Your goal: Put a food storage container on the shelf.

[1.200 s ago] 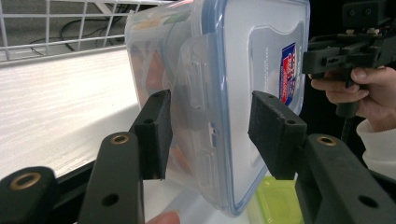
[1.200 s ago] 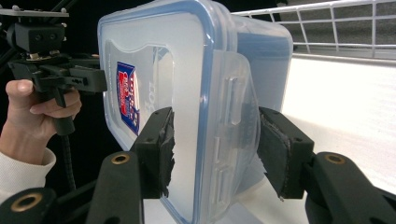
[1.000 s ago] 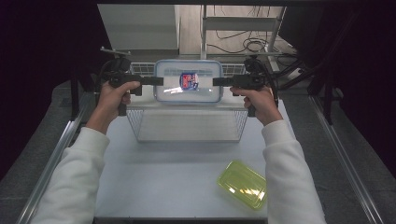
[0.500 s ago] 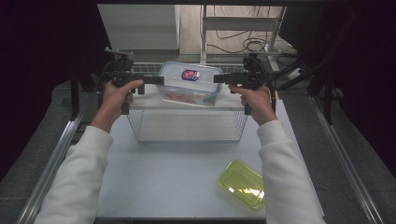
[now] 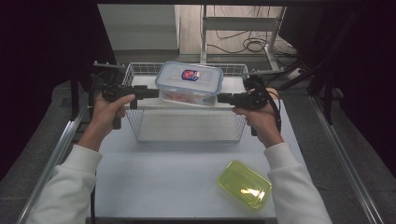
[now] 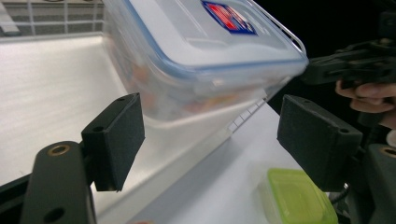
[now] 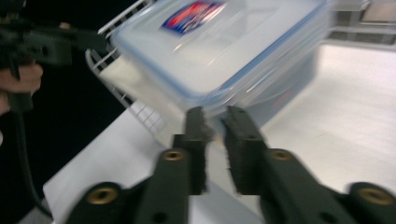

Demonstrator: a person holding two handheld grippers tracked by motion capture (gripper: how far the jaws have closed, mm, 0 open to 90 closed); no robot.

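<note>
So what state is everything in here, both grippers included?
Clear plastic box with blue-rimmed lid: lid on, tilted, in the basket.
White wire basket: upright on the table, open top.
Yellow-green plastic container: flat on the table, untouched.
Left gripper: open, jaws just widened, clear of the box.
Right gripper: jaws just closed, nearly together at the box's edge.

Container lid's (image 5: 189,78) sticker (image 5: 190,74) (red and blue) unreadable.
</note>
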